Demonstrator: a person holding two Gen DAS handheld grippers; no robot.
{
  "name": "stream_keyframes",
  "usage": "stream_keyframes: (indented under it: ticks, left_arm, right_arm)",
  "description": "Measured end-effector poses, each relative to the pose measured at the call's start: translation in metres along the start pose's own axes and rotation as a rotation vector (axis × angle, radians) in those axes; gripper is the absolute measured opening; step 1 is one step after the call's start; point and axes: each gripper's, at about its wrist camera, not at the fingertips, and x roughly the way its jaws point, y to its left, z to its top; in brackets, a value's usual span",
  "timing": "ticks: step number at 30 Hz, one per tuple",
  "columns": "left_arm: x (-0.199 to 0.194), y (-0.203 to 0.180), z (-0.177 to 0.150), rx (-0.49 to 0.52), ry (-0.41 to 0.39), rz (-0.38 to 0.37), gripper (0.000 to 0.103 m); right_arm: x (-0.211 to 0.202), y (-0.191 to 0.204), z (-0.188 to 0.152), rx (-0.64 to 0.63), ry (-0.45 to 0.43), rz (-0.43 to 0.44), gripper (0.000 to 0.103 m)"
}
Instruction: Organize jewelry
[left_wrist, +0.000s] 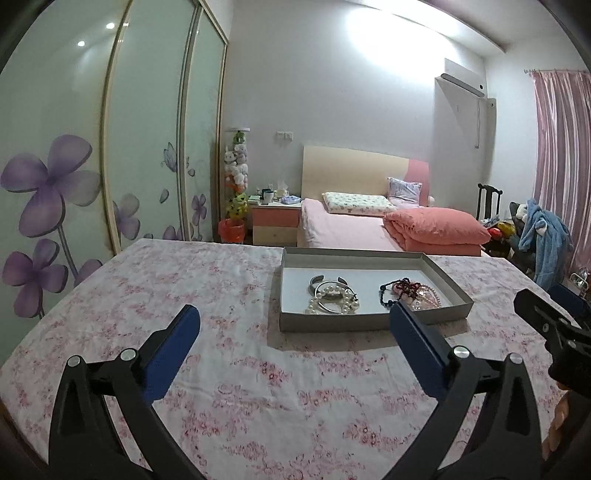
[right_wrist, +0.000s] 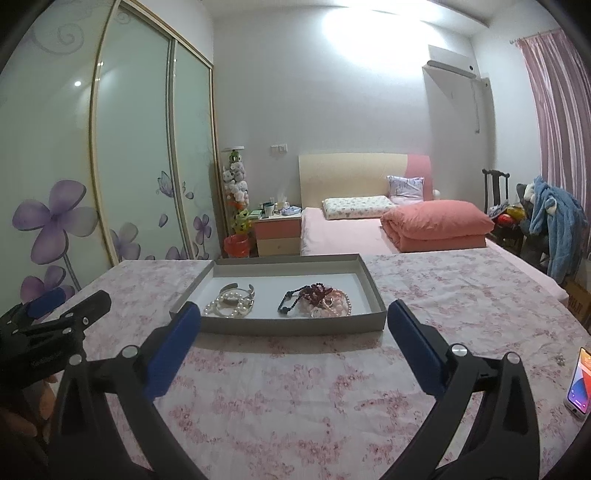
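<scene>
left gripper (left_wrist: 295, 325) wide, empty | right gripper (right_wrist: 293, 321) wide, empty | tray (right_wrist: 291, 326) near edge ahead, apart

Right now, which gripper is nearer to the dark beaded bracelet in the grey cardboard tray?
Right, though only slightly. The right gripper faces the dark beaded bracelet almost straight on; the left gripper is centred further left, before the tray's pearl pile. Both are open, short of the tray.
</scene>
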Motion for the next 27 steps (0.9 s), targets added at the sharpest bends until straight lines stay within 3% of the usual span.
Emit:
stream_keyframes:
  ticks: [9, 27]
  left_arm:
    - [-0.017, -0.003, -0.011, 0.017, -0.052, 0.014, 0.101]
    - [-0.02, -0.003, -0.016, 0.006, -0.048, 0.011, 0.101]
  right_arm:
    - [-0.013, 0.005, -0.014, -0.042, -0.051, 0.003, 0.099]
    - [-0.01, -0.002, -0.017, 0.001, -0.049, -0.002, 0.099]
